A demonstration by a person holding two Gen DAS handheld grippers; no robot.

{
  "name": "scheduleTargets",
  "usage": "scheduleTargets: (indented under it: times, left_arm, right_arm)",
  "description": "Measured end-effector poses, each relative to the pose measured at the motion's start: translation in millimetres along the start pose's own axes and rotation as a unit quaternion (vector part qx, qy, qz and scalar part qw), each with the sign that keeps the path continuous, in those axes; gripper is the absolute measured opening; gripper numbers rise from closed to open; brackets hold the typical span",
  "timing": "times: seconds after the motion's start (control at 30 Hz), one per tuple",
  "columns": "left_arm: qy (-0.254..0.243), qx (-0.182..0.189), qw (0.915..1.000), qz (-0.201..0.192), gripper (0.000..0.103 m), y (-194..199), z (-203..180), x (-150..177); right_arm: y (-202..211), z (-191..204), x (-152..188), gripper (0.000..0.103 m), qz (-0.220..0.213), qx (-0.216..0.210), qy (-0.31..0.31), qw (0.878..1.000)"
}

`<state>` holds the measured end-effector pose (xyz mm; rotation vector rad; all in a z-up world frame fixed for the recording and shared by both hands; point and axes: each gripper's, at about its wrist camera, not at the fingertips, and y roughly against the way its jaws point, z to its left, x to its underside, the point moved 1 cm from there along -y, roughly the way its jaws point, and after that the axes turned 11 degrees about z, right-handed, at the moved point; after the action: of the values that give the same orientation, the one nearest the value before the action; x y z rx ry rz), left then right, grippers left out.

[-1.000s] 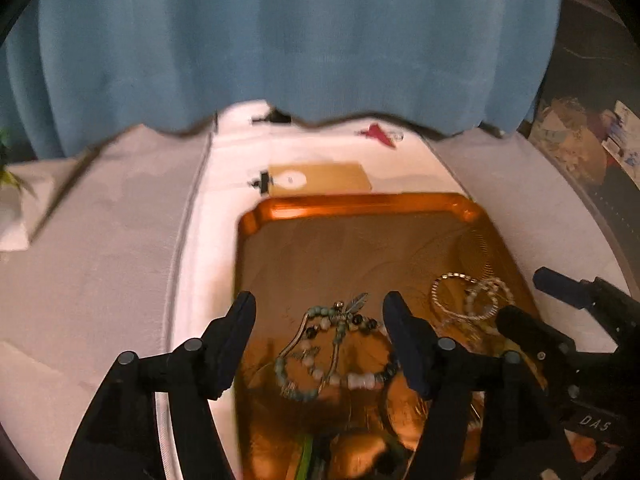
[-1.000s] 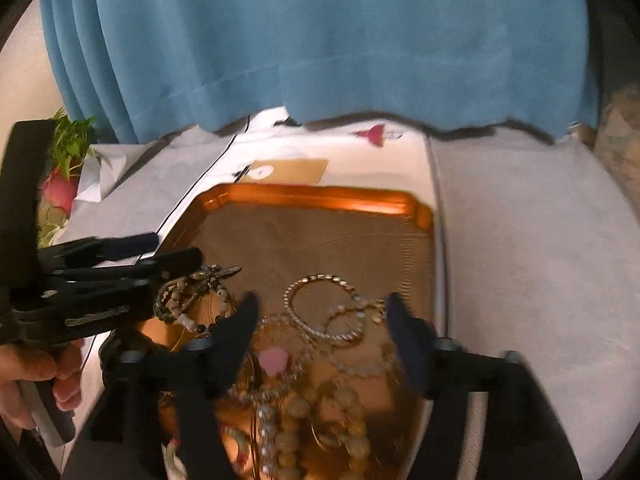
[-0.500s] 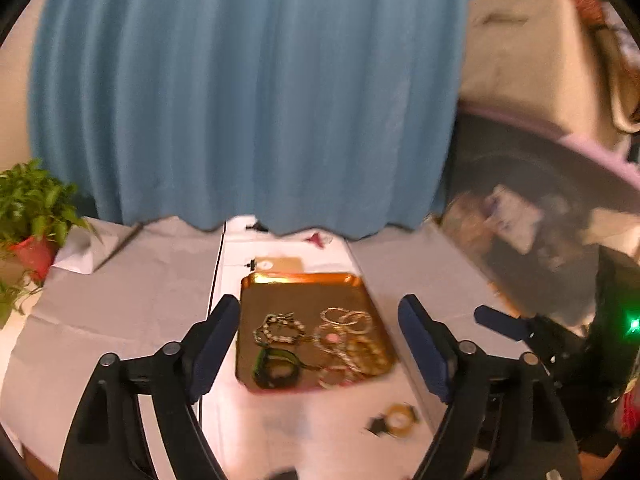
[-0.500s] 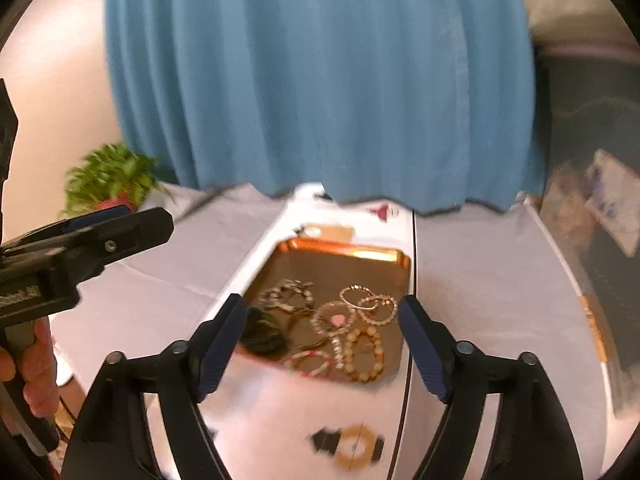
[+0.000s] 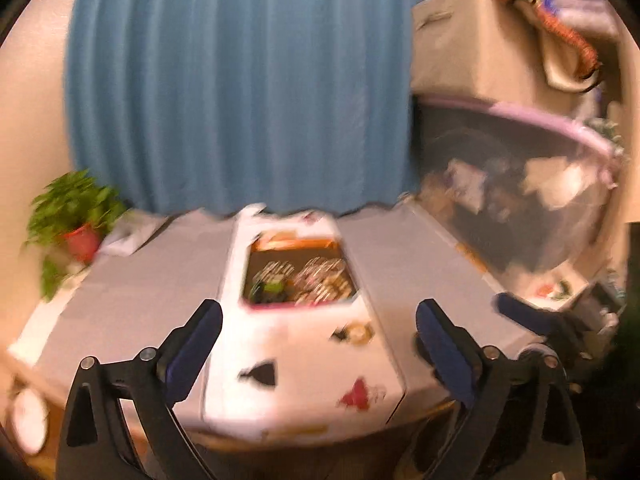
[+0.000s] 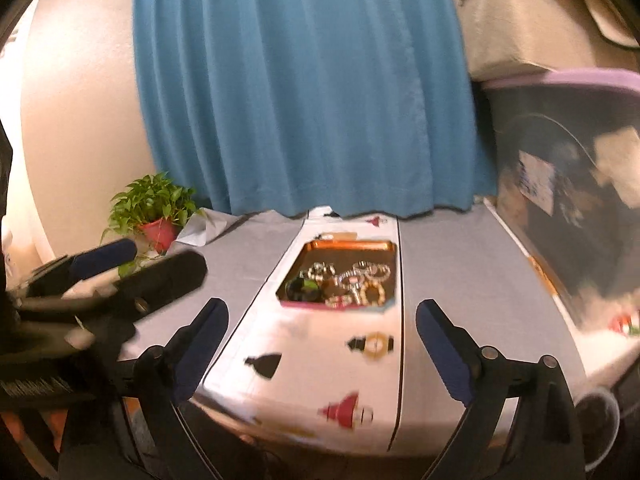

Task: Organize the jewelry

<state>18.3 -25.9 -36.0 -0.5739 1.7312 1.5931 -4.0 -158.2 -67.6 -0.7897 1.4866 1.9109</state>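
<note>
Nearest in both wrist views are the tools themselves. The left gripper point(image 5: 318, 330) and the right gripper point(image 6: 322, 330) each stand with jaws spread wide, having just been opening, and nothing lies between the blue pads of either. In the right wrist view the left gripper shows at the near left, side by side with the right one and no closer to the work.

Beyond the fingertips runs the white paper runner printed with small black, gold and red figures point(image 6: 320, 364), laid lengthwise over the grey-covered table point(image 6: 452, 280).

Farther along that runner sits the copper-coloured rectangular metal tray point(image 6: 348, 245), its long axis pointing away from the grippers. The heap of beaded bracelets and ring-shaped bangles point(image 6: 348, 282) lies in the tray's near half, well apart from both tools and straight ahead of them, below their line. Neither hand looks nearer, so any fresh pick would mean a forward, downward reach.

Farthest stands the blue pleated curtain point(image 6: 304, 92), with a green potted plant in a red pot point(image 6: 154, 216) at the far left.
</note>
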Motion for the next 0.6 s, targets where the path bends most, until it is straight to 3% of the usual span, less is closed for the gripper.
scheduleTargets:
  times: [0.07,0.2,0.33,0.47,0.6]
  left_arm:
    - [0.016,-0.015,0.9997,0.012,0.103,6.5,-3.3,11.5]
    - [0.001,0.021,0.9995,0.023,0.103,15.8,-12.2,31.5]
    - [0.029,-0.012,0.9966,0.077,0.103,12.6,-14.9,41.3]
    - [0.017,-0.041,0.9955,0.084,0.103,17.9,-18.5,48.0]
    - [0.016,-0.049,0.9941,0.096,0.103,22.5,-18.2,49.5]
  right_arm:
    - [9.6,-0.3,11.5,0.095,0.013,0.021,-0.007,1.0]
    - [15.9,-6.1,24.7,0.095,0.05,0.023,-0.023,0.998]
    - [8.0,-8.7,33.1,0.095,0.096,0.037,-0.024,0.994]
    - [12.3,-2.7,38.2,0.095,0.106,0.055,-0.015,0.993]
    - [17.7,0.2,40.1,0.095,0.112,0.058,-0.023,0.992]
